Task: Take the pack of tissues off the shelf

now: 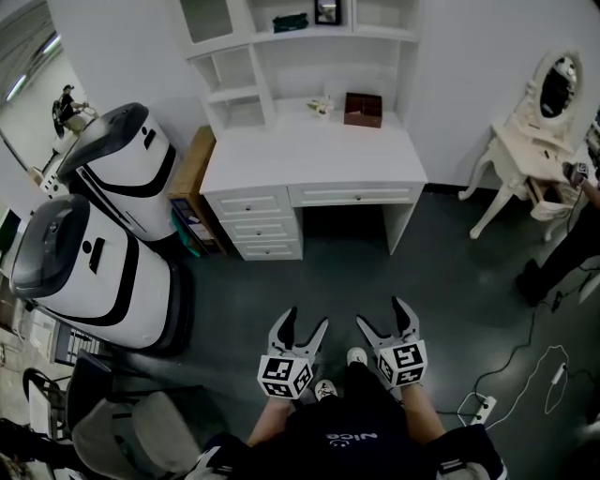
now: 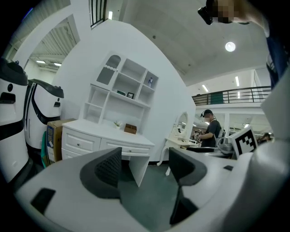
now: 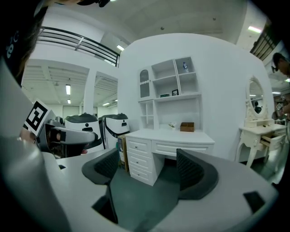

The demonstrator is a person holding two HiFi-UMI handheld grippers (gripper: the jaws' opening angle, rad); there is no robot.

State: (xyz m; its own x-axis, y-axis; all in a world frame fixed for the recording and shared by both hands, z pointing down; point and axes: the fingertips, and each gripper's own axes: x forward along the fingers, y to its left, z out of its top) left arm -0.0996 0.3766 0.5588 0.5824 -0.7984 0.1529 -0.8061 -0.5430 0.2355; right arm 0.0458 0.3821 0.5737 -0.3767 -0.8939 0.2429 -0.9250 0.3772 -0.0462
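Note:
The pack of tissues is a small dark green packet lying on the upper shelf of the white desk hutch, beside a small picture frame. It shows tiny in the left gripper view and in the right gripper view. Both grippers are held low in front of the person, well short of the desk. My left gripper is open with nothing between its jaws. My right gripper is also open and empty.
A brown box and a small flower ornament sit on the desktop. Two big white-and-black machines and a cardboard box stand to the left. To the right stand a white vanity table and a person. A power strip lies on the floor.

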